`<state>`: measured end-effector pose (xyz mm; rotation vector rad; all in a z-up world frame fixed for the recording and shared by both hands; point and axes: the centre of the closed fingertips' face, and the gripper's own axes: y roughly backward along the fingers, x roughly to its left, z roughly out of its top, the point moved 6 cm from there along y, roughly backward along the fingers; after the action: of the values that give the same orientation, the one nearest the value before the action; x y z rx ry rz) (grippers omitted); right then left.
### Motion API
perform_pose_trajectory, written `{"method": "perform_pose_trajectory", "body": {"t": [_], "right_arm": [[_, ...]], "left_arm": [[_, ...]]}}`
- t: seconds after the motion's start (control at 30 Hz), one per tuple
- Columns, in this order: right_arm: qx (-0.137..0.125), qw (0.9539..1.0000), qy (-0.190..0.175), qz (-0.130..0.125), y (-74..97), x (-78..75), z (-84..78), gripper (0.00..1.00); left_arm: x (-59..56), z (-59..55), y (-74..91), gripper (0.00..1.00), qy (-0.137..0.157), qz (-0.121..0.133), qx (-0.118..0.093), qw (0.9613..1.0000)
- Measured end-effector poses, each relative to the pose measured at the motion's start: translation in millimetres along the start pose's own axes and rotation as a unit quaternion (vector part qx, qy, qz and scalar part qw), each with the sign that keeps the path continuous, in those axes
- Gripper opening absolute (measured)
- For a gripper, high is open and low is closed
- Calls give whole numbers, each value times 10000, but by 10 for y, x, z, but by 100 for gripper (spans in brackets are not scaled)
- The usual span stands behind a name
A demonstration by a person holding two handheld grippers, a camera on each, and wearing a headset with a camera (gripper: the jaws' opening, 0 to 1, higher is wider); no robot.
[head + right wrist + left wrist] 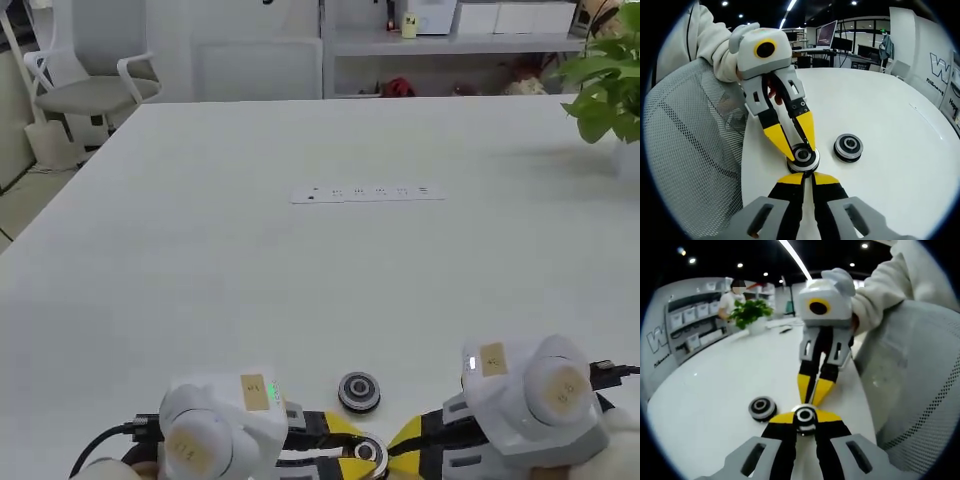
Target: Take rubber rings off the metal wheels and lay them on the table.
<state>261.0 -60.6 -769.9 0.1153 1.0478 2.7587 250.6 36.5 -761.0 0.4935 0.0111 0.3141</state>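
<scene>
A metal wheel with a black rubber ring [805, 416] is held just above the white table, and my left gripper [805, 418] is shut on it from both sides. My right gripper [807, 177] faces it with the jaws shut. Its yellow tips pinch the near rim of that wheel [802, 156], where the rubber ring sits. In the head view both grippers meet at the bottom edge around the held wheel [366, 455]. A second wheel [359, 391] with its ring on lies flat on the table just beyond them, also seen as the loose wheel [848, 147].
A white power strip [368, 193] lies flat mid-table. A potted plant [605, 80] stands at the far right corner. An office chair [90, 85] and shelves are behind the table. A person [735, 297] stands by the shelves.
</scene>
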Motion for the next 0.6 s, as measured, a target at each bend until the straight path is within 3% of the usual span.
{"method": "perform_pose_trajectory", "body": {"t": [0.23, 0.6], "right_arm": [[188, 9997, -66, -116, -1, 9, 24, 1], [216, 9976, -627, -222, 26, -32, 20, 0]], "left_arm": [[-2, 0, -1, 14, -10, 4, -2, 10000], [-7, -1, -1, 14, -57, -5, -12, 10000]]}}
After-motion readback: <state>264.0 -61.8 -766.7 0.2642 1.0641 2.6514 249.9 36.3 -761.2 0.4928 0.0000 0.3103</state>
